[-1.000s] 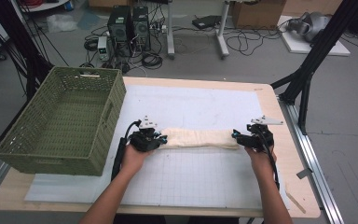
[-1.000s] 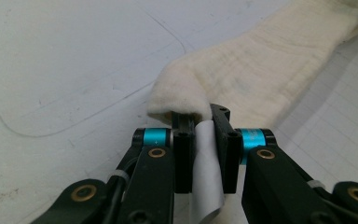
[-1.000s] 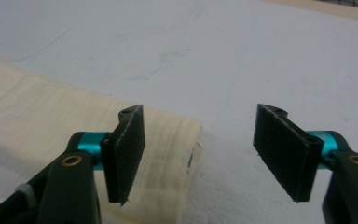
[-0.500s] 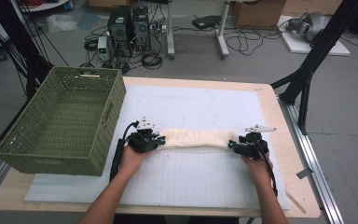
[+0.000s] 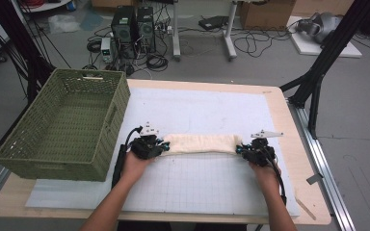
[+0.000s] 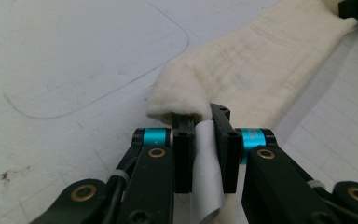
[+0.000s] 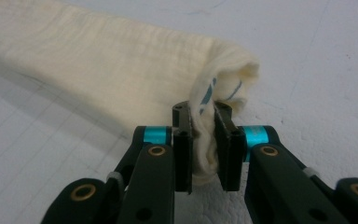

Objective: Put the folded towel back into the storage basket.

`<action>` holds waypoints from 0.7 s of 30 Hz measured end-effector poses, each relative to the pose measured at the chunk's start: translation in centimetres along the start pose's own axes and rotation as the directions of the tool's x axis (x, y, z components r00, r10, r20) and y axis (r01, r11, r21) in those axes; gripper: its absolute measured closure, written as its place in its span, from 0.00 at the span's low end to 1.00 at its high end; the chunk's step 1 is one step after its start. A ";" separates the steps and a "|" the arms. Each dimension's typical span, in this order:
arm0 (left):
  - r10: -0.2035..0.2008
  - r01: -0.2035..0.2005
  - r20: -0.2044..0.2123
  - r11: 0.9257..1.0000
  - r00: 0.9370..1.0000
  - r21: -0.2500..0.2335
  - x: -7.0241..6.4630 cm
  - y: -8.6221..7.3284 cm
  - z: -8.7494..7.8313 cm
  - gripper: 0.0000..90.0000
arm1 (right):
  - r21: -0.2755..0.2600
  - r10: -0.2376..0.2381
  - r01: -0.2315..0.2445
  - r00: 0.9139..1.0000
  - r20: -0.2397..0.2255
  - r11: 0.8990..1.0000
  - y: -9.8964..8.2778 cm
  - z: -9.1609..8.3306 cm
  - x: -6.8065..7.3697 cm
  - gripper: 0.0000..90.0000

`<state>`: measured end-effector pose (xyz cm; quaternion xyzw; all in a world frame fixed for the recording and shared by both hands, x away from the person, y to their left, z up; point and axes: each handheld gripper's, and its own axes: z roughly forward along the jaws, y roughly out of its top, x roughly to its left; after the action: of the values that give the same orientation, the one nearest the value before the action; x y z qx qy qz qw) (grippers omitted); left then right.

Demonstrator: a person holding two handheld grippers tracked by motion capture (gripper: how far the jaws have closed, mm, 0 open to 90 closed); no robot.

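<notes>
A cream folded cloth [image 5: 200,143] lies as a long band across the white grid mat [image 5: 202,187], stretched between both grippers. My left gripper [image 5: 160,146] is shut on the cloth's left end; in the left gripper view its jaws pinch the cloth [image 6: 242,70] and a white tag [image 6: 207,163]. My right gripper [image 5: 241,148] has just been closing and now stands shut on the cloth's right end; in the right gripper view a bunched corner of the cloth [image 7: 121,65] is pressed between its fingers [image 7: 182,149].
A green woven basket [image 5: 17,161] stands at the mat's left, close to my left hand. The wooden table edge [image 5: 298,144] runs along the right. Behind the table the floor holds computer towers, cables and black frame legs.
My right gripper slid a little left onto the cloth's right end and closed on it. The left gripper kept its grip and place.
</notes>
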<state>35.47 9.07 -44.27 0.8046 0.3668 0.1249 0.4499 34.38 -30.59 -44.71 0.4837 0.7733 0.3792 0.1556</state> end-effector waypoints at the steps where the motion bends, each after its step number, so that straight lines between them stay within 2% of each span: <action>1: 0.004 -0.004 0.001 1.000 1.000 -0.005 -0.1 0.0 -0.1 0.89 | -0.002 0.013 -0.013 1.000 -0.007 1.000 0.0 0.0 -0.1 0.90; 4: 0.017 -0.017 0.003 0.999 1.000 -0.034 -0.2 0.0 -0.7 0.90 | -0.009 0.023 -0.023 1.000 -0.012 1.000 -0.1 -0.1 -0.3 0.91; 9: 0.018 -0.016 0.019 0.996 1.000 -0.083 -0.5 0.0 -2.0 0.90 | -0.037 -0.023 0.023 1.000 -0.012 0.999 0.2 -0.4 -0.2 0.92; 14: 0.018 -0.014 0.031 0.989 0.999 -0.146 -0.9 0.0 -3.5 0.90 | -0.107 -0.066 0.063 0.997 -0.030 0.992 0.7 -1.5 0.1 0.92; 18: 0.051 -0.045 0.028 0.984 0.998 -0.173 -1.4 0.0 -4.3 0.90 | -0.126 -0.082 0.078 0.996 -0.027 0.989 1.0 -2.1 0.2 0.92; 21: 0.059 -0.054 0.024 0.979 0.998 -0.199 -1.6 0.0 -4.8 0.90 | -0.146 -0.091 0.086 0.996 -0.027 0.986 1.5 -2.6 0.4 0.92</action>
<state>31.79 11.01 -41.37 0.7678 0.3228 0.1615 0.5294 33.57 -31.04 -41.82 0.4300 0.7671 0.4349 0.1940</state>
